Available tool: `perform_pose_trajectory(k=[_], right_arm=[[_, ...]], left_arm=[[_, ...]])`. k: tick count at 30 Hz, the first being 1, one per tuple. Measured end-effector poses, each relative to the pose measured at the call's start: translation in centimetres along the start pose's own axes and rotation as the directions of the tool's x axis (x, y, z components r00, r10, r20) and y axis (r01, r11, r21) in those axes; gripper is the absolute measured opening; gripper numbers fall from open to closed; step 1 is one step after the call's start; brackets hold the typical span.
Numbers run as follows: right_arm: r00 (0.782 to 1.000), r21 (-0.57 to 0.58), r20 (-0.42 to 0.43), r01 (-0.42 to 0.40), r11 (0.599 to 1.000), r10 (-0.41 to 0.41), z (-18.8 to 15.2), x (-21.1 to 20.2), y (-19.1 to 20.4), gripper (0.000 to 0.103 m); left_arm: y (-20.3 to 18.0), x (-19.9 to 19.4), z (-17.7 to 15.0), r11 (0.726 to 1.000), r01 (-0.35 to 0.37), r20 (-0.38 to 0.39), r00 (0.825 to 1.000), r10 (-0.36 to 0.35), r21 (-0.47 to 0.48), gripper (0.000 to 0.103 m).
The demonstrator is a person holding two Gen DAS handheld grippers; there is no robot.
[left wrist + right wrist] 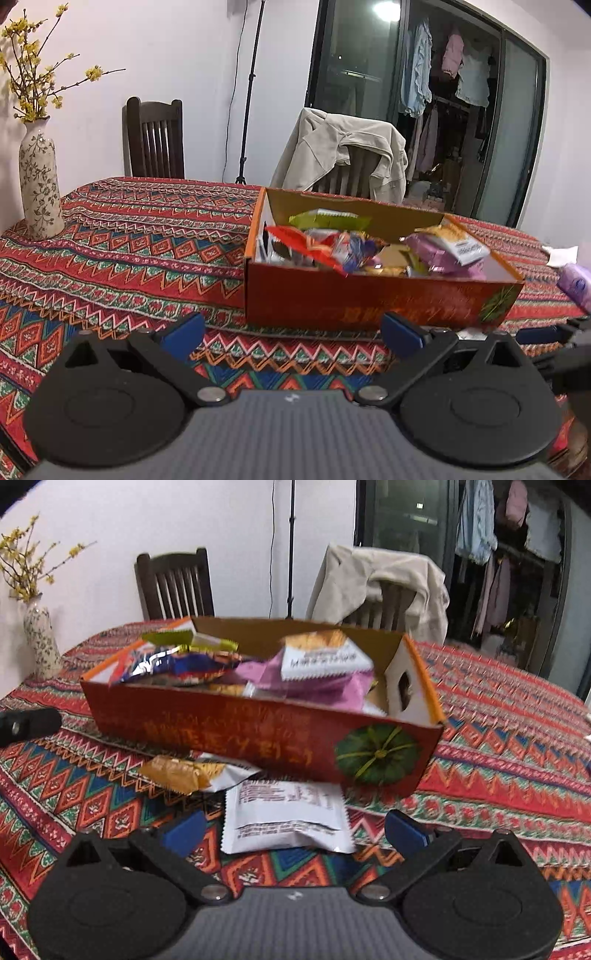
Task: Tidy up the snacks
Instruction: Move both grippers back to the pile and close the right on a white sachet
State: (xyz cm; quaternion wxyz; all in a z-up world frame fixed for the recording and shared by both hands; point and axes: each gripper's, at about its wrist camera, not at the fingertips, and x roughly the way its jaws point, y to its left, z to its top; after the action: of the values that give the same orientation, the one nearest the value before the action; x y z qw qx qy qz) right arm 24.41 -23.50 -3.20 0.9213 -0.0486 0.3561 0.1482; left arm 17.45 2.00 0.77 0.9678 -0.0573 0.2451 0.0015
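1. Patterned tablecloth (129,236) covers the table; vase (38,184) far left of the left gripper (291,334), chairs and glass door behind.
2. Left gripper: jaws wide, empty; snack box (369,299) just ahead.
3. Right gripper (295,830): jaws wide, empty; white packet (284,819) between the fingertips, orange packet (181,773) ahead-left.
4. Box lettering blurred; purple pack (576,286) cut off at right.

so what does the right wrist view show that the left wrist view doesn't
Only the right wrist view shows two packets on the cloth in front of the box: a white packet and an orange and white packet, plus the green pumpkin print. Only the left wrist view shows a purple packet at the right edge. Both show the red snack box, the vase and an open gripper.
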Motion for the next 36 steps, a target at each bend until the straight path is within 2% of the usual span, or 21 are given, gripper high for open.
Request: perform_pose_trajectory(k=[5, 12, 18, 20, 21, 23, 26, 27, 31, 36], right_arm=[[0.997, 0.021, -0.073, 0.018, 1.0, -0.017, 0.3, 2.8, 0.1, 0.103], [0.999, 0.052, -0.029, 0.035, 0.998, -0.034, 0.0, 3.3, 0.4, 0.103], [1.0, 0.043, -0.02, 0.013, 0.999, -0.012, -0.1, 3.2, 0.2, 0.102], [1.0, 0.04, -0.012, 0.006, 0.999, -0.005, -0.2, 2.8, 0.1, 0.092], [1.0, 0.034, -0.003, -0.003, 0.999, 0.003, -0.2, 2.5, 0.2, 0.081], [1.0, 0.028, 0.003, -0.008, 1.0, 0.008, -0.2, 2.1, 0.3, 0.075], [1.0, 0.029, 0.012, -0.014, 0.999, 0.013, -0.4, 1.6, 0.1, 0.058], [1.0, 0.033, 0.014, -0.021, 0.999, 0.021, -0.4, 1.4, 0.0, 0.046], [0.999, 0.043, 0.039, -0.033, 0.998, 0.032, -0.9, 0.4, -0.7, 0.042], [0.993, 0.072, 0.12, -0.022, 0.997, 0.013, -1.4, -1.2, -1.5, 0.041]], left_arm=[[0.4, 0.6, -0.4, 1.0, 0.021, 0.0, 1.0, -0.021, -0.01, 0.103], [1.0, 1.0, -0.8, 0.998, 0.043, -0.011, 0.999, -0.043, -0.041, 0.103], [1.4, 1.0, -0.8, 0.997, 0.05, -0.015, 0.999, -0.051, -0.063, 0.103], [1.4, 1.0, -0.9, 0.997, 0.05, -0.015, 0.999, -0.051, -0.063, 0.103], [1.4, 1.0, -0.9, 0.997, 0.049, -0.018, 0.999, -0.05, -0.063, 0.103], [1.5, 1.1, -0.9, 0.996, 0.051, -0.022, 0.998, -0.052, -0.067, 0.103], [1.5, 1.1, -0.9, 0.996, 0.051, -0.023, 0.998, -0.052, -0.07, 0.103], [1.5, 1.1, -0.9, 0.996, 0.05, -0.024, 0.998, -0.052, -0.071, 0.103], [1.5, 1.2, -0.9, 0.997, 0.046, -0.028, 0.998, -0.048, -0.069, 0.103], [0.7, 1.1, -0.7, 0.998, 0.043, -0.047, 0.998, -0.045, -0.043, 0.103]])
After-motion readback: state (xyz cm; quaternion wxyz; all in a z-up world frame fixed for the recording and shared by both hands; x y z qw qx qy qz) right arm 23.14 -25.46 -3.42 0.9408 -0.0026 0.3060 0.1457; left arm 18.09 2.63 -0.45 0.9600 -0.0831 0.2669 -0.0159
